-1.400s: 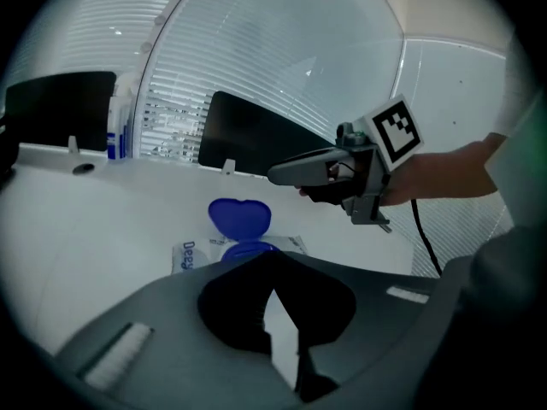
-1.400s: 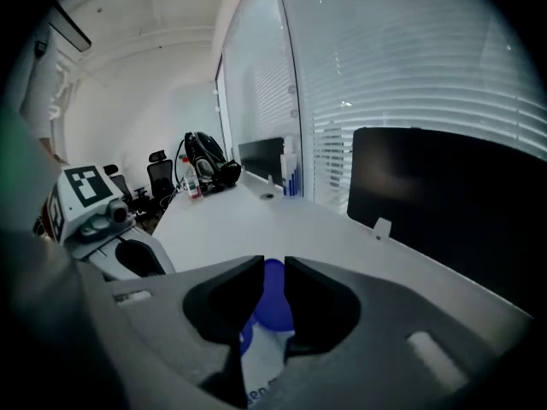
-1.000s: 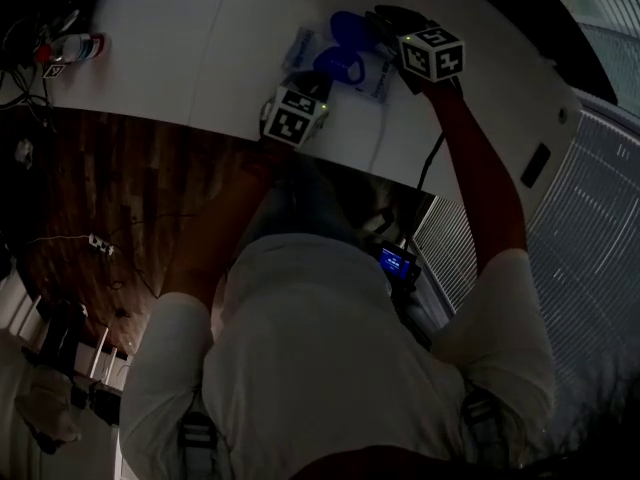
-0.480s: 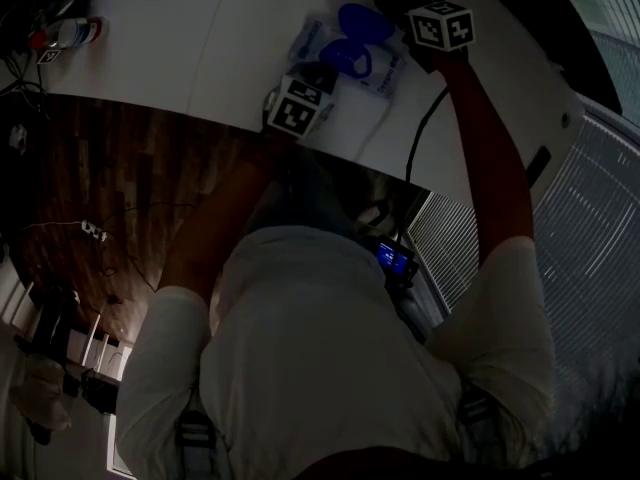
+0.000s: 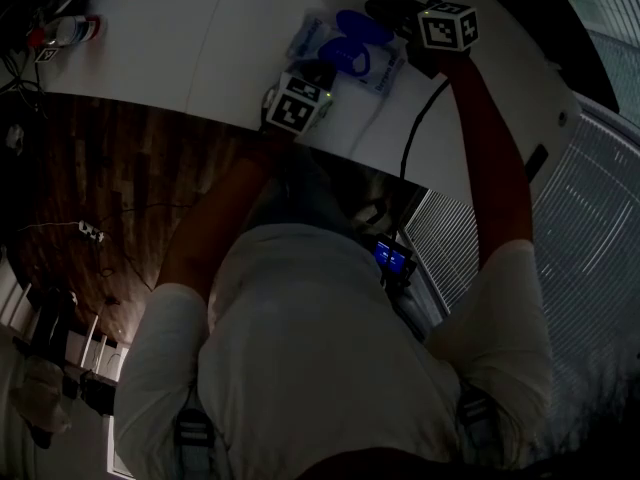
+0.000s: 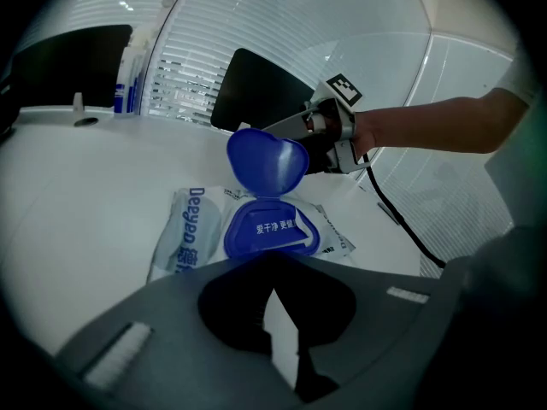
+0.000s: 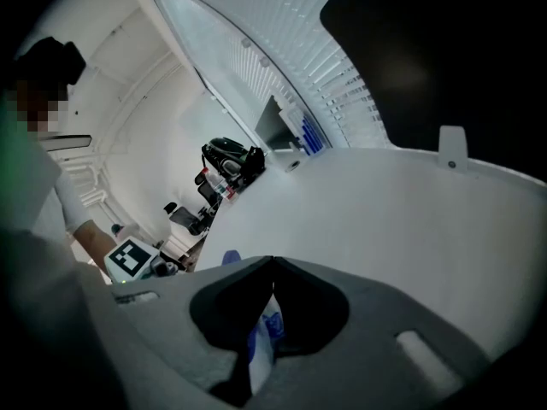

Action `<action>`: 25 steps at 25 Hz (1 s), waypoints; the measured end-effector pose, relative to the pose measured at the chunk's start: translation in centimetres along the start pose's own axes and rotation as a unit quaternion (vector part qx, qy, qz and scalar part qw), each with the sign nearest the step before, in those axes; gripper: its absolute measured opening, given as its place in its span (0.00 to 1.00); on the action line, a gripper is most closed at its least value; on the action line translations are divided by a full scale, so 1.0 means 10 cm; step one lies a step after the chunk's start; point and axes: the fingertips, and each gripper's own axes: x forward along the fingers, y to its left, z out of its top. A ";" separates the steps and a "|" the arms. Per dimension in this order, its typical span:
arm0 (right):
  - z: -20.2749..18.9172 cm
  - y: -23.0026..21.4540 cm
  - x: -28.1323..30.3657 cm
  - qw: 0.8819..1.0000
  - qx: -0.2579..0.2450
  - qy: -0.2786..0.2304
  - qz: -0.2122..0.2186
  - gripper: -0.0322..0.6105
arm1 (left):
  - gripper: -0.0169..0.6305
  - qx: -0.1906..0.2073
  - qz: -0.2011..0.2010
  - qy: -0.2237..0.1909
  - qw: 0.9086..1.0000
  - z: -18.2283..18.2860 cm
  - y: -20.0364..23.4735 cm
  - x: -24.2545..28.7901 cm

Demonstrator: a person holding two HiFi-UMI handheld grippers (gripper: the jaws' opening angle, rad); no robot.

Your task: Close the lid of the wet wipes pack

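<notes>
The wet wipes pack (image 5: pixel 310 38) lies flat on the white table (image 5: pixel 200 28). Its blue lid (image 5: pixel 363 25) stands open above the blue opening frame (image 5: pixel 347 57). In the left gripper view the pack (image 6: pixel 184 233) lies just beyond my left gripper (image 6: pixel 273 267), whose jaws are shut with nothing between them. The lid (image 6: pixel 267 161) stands upright, and my right gripper (image 6: pixel 295 132) reaches in behind it, tips at the lid's back. In the right gripper view the right gripper (image 7: pixel 273 261) is shut, with the pack (image 7: pixel 265 336) showing below the jaws.
A bottle (image 5: pixel 65 31) and dark cables (image 5: pixel 20 38) sit at the table's far left. A black cable (image 5: pixel 415 133) trails from the right gripper over the table edge. A dark monitor (image 6: pixel 256 88) and bottles (image 6: pixel 126 75) stand at the back.
The right gripper has shifted slightly to the right beside the lid. The lid still stands open and the left gripper stays at the pack's near edge.
</notes>
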 end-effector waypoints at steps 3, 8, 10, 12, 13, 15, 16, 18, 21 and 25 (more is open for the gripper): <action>-0.07 0.19 0.03 1.000 -0.011 0.018 0.024 0.05 | 0.03 -0.003 0.001 -0.001 1.000 0.01 0.02 0.00; -0.20 0.45 0.05 0.998 -0.027 0.034 0.041 0.05 | 0.03 -0.001 0.004 -0.002 1.000 0.03 0.03 -0.04; -0.27 0.53 0.07 0.998 -0.036 0.037 0.043 0.05 | 0.03 -0.002 0.008 -0.003 1.000 0.02 0.05 -0.05; -0.37 0.61 0.08 0.997 -0.050 0.049 0.044 0.05 | 0.03 -0.004 0.013 -0.002 1.000 0.01 0.05 -0.05; -0.42 0.64 0.09 0.996 -0.056 0.057 0.046 0.05 | 0.03 -0.003 0.015 -0.002 1.000 0.01 0.05 -0.05; -0.51 0.70 0.11 0.994 -0.065 0.068 0.047 0.05 | 0.03 -0.001 0.020 -0.001 1.000 0.01 0.06 -0.06; -0.55 0.71 0.12 0.994 -0.068 0.071 0.045 0.05 | 0.03 -0.002 0.021 0.000 1.000 0.00 0.06 -0.07; -0.62 0.74 0.13 0.993 -0.076 0.076 0.040 0.05 | 0.03 -0.003 0.024 0.002 1.000 -0.01 0.07 -0.09; -0.72 0.78 0.15 0.992 -0.090 0.085 0.032 0.05 | 0.03 -0.004 0.028 0.005 1.000 -0.02 0.09 -0.13; -0.85 0.78 0.21 0.989 -0.109 0.097 0.016 0.05 | 0.03 -0.004 0.035 0.007 0.999 -0.07 0.12 -0.16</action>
